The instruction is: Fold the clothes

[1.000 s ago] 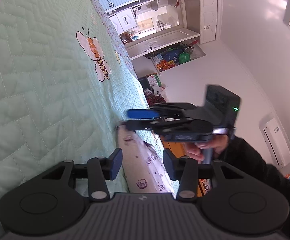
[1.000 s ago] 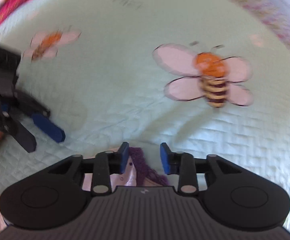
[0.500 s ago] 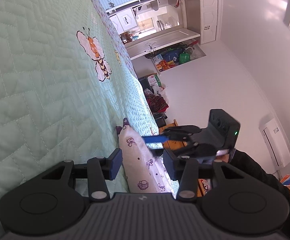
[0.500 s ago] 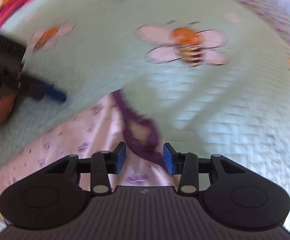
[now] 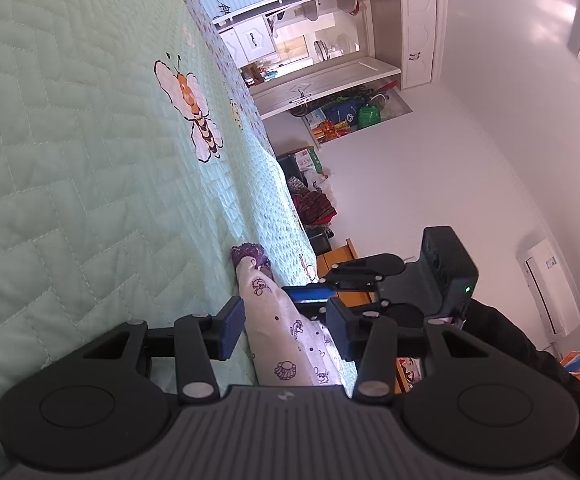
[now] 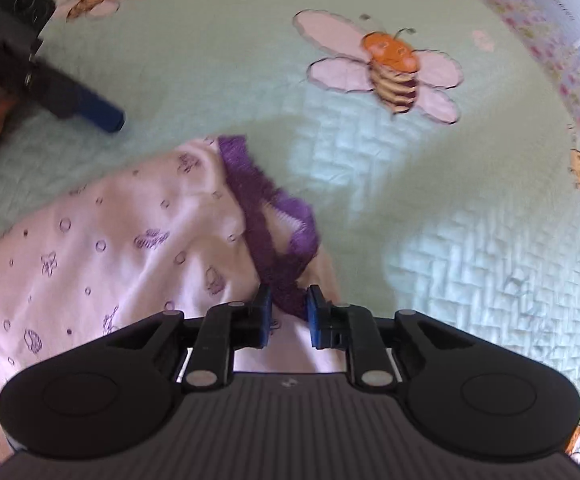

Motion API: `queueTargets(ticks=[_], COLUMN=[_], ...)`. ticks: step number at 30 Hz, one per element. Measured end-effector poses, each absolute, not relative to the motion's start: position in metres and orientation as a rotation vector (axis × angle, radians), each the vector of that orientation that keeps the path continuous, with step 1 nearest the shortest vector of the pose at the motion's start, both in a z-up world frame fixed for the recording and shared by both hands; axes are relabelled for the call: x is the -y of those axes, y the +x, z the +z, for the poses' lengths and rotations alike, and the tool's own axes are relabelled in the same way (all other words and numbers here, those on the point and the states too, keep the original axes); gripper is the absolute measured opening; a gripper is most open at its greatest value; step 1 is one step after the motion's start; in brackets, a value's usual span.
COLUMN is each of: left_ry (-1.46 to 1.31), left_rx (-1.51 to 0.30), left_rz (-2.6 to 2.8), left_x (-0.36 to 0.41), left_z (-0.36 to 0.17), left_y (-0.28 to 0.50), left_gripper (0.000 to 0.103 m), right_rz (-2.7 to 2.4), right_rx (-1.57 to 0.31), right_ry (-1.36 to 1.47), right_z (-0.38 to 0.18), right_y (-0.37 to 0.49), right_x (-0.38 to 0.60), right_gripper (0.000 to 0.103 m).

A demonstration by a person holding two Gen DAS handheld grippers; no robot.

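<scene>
A pale pink garment [image 6: 101, 264] with small purple prints and a purple lace trim [image 6: 267, 220] lies on the green quilted bed cover [image 6: 470, 240]. My right gripper [image 6: 287, 314] has its jaws narrowed around the lace trim at the garment's edge. In the left wrist view the garment [image 5: 285, 332] stands as a ridge between the fingers of my left gripper [image 5: 285, 330], which is open and not pressing it. The right gripper [image 5: 390, 284] shows there just beyond the garment, and the left gripper [image 6: 89, 108] shows at the upper left of the right wrist view.
The bed cover [image 5: 69, 160] carries stitched bee pictures [image 6: 390, 64]. Its edge runs along the right in the left wrist view, with a white cupboard [image 5: 330, 52], bags and boxes [image 5: 342, 116] on the floor, and a wooden piece of furniture [image 5: 342, 260] beside the bed.
The right gripper has come down onto the garment and its jaws have narrowed around the purple lace trim. More of the garment now shows in its view. The left gripper has hardly moved.
</scene>
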State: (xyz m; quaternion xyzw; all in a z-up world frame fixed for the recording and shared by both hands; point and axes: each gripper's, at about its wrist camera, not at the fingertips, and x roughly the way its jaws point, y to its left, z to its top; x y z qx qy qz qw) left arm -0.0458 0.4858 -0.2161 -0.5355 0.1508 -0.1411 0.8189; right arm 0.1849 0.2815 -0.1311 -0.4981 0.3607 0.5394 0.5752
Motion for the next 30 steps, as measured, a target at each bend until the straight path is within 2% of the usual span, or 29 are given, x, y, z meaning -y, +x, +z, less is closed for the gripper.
queueTargets(ticks=[3,5,13,15,18,19,22,26,30], left_ry=[-1.142,-1.144,-1.143,-1.146,-1.151,-1.151,-1.151,-1.151,-1.153], left_rx=[-0.320,-0.319,-0.318,-0.316,-0.313,-0.312,-0.311,-0.312,-0.311], left_rz=[-0.302,-0.304,-0.305,-0.308,-0.311,-0.312,-0.314,-0.316,-0.317], left_x=[-0.486,-0.486,-0.484,-0.484,-0.484,-0.484,-0.483,-0.484,-0.484], left_z=[-0.217,-0.218,-0.218,-0.219,-0.220,-0.220,-0.221,-0.222,-0.223], left_y=[-0.046,-0.045,-0.044,-0.045,-0.044,-0.045,-0.045,-0.047,-0.049], left_gripper=[0.047,0.048,0.048,0.048,0.048,0.048,0.048,0.048,0.048], right_rz=[1.154,1.068,1.148,1.022,0.991,1.039,1.182,1.150,1.187], right_rx=[-0.724,-0.696,-0.773,-0.705,-0.688,-0.709,-0.786,-0.807,-0.858], right_ry=[-1.192,-1.128,-0.993,-1.004,-0.718,-0.693,-0.694,-0.772,-0.648], right_z=[-0.134,-0.127,-0.128,-0.136,-0.111,-0.106,-0.103,-0.128,-0.116], right_y=[0.190,0.203,0.184,0.191,0.210,0.204,0.181,0.180,0.204], right_x=[-0.283,-0.279,-0.254,-0.254,-0.238,-0.233,-0.217,-0.219,-0.227], right_gripper=[0.017,0.020,0.023,0.024,0.025,0.027,0.041,0.047,0.049])
